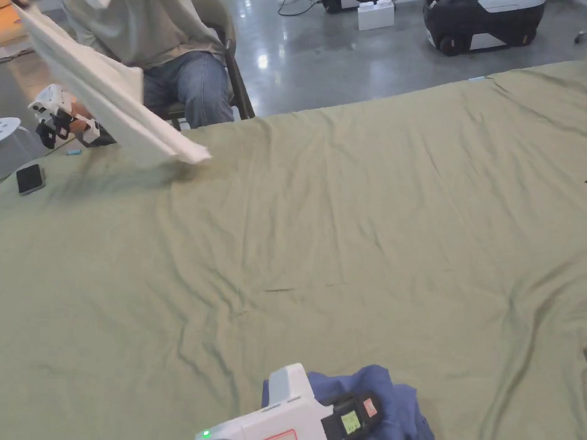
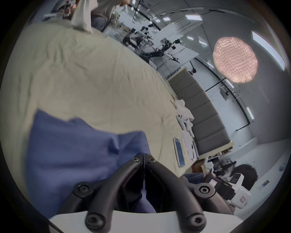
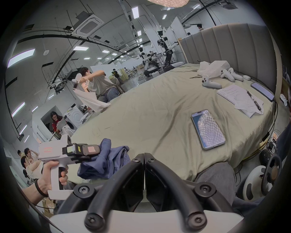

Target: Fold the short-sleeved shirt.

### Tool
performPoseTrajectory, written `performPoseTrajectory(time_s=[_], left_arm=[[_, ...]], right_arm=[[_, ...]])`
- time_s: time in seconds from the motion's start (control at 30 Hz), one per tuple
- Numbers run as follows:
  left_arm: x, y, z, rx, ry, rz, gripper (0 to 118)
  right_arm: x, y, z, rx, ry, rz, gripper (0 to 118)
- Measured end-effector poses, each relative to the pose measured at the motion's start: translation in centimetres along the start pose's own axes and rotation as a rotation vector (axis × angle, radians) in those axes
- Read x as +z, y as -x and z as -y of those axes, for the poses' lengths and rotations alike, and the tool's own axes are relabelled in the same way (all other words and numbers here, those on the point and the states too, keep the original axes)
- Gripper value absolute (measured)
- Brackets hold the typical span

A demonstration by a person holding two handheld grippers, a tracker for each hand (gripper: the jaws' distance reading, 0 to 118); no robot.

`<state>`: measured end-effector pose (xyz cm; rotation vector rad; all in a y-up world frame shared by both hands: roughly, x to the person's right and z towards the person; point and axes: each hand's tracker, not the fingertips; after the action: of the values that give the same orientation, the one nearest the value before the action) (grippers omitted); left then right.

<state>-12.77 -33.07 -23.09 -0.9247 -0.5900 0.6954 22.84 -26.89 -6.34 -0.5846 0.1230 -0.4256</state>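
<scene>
**Blue shirt bunched at near bed edge, left gripper on it, nothing spread yet**

Shirt (image 1: 394, 407) is a crumpled blue heap on the green bedsheet (image 1: 346, 231), at the edge nearest the wearer. No collar, hem or sleeve readable in the heap.

Left gripper (image 2: 144, 157): jaws closed tip to tip in its own view, blue cloth right up against and under them. Can't tell if fabric is actually pinched between the pads. Right gripper view shows it nosed into the heap's left side, left hand (image 3: 52, 175) on the handle.

Right gripper (image 3: 144, 157): jaws fully closed, holding nothing, off the shirt's right side, short of the sheet edge.

Handling, my read: thin soft knit, light, zero stiffness, will drape and cling to itself. Not fragile, not slippery. Pinch at seams, ideally both shoulders or both hem corners, then lift and shake flat.

Phone (image 3: 207, 129) lies on the sheet right of the shirt, well apart.
</scene>
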Motion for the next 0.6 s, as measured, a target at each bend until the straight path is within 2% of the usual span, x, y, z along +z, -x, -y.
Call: performPoseTrajectory(time_s=[0.03,0.17,0.27,0.33,0.37,0.4,0.43,0.47,0.5,0.53,0.6], left_arm=[[-1.0,0.1,0.5,0.009,0.026,-0.027,3],[-4.9,-0.5,2.1,-0.094,0.142,-0.131,2],[-5.4,-1.3,2.5,-0.119,0.121,-0.131,2],[-5.1,-1.6,2.1,-0.126,0.116,-0.134,2],[-4.6,-1.7,1.8,-0.117,0.113,-0.124,8],[-3.7,-1.8,1.5,-0.103,0.103,-0.09,20],[-2.5,-2.1,1.1,-0.09,0.075,-0.033,40],[-0.9,-2.6,0.7,-0.102,0.036,0.011,72],[0.5,-2.8,0.4,-0.117,-0.004,0.026,91],[2.4,-3.0,0.0,-0.132,-0.056,0.011,103],[5.8,-2.4,-0.8,-0.148,-0.134,-0.017,105]], right_arm=[[0.0,0.0,-0.1,0.003,0.001,-0.001,0],[-0.2,0.4,-0.2,0.017,0.012,0.001,0],[-0.7,1.2,-0.2,0.031,0.037,-0.018,0],[-1.6,2.2,-0.2,0.073,0.067,-0.047,0],[-2.4,2.9,-0.3,0.099,0.082,-0.068,0],[-3.2,3.2,-0.5,0.12,0.1,-0.094,0],[-4.5,4.0,-0.7,0.141,0.125,-0.124,0],[-5.7,4.8,-0.9,0.16,0.149,-0.148,0],[-6.9,5.7,-1.1,0.18,0.172,-0.171,0],[-8.6,6.4,-1.2,0.204,0.19,-0.193,0],[-11.5,8.1,-1.4,0.243,0.237,-0.226,0]])
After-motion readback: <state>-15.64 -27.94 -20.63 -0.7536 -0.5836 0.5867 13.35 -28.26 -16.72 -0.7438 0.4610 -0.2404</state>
